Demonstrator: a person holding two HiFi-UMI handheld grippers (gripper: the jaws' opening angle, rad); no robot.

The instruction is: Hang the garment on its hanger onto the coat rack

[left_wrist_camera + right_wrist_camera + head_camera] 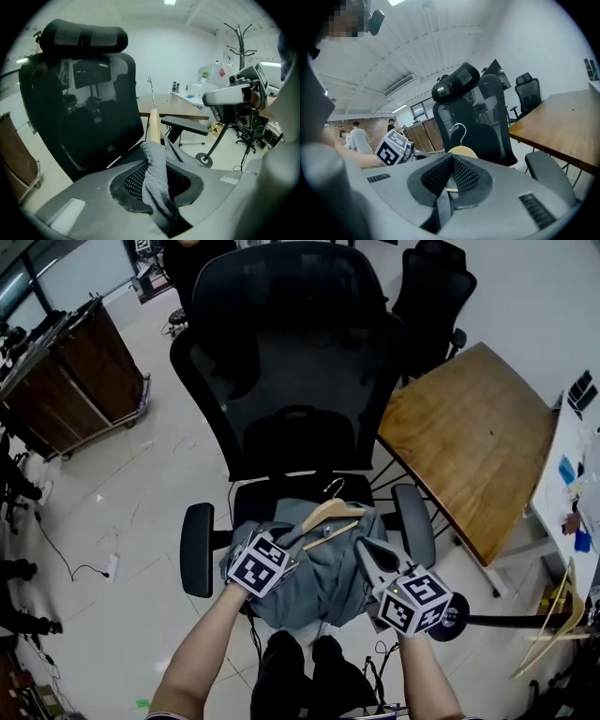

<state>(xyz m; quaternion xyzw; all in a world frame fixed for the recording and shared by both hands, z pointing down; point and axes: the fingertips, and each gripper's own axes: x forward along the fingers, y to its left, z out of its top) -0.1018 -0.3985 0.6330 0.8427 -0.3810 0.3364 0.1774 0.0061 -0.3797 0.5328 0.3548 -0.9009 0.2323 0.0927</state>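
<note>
A grey garment (319, 577) on a wooden hanger (328, 517) lies on the seat of a black office chair (291, 362), the metal hook (335, 487) pointing at the backrest. My left gripper (281, 554) is at the garment's left side. In the left gripper view it (157, 183) is shut on a fold of the grey cloth (157, 168), with the hanger (153, 124) just beyond. My right gripper (364, 549) is at the right shoulder. In its own view it (450, 183) is shut on a strip of cloth (442, 206) beside the hanger's thin bar (451, 190). The black coat rack (241, 35) stands to the right.
The chair's armrests (195, 549) flank the seat. A wooden table (469, 446) is at the right, with the rack's round base (455, 615) and pole (511, 621) below it. A brown cabinet on wheels (80, 371) stands far left. Cables lie on the floor (84, 568). More black chairs (431, 296) stand behind.
</note>
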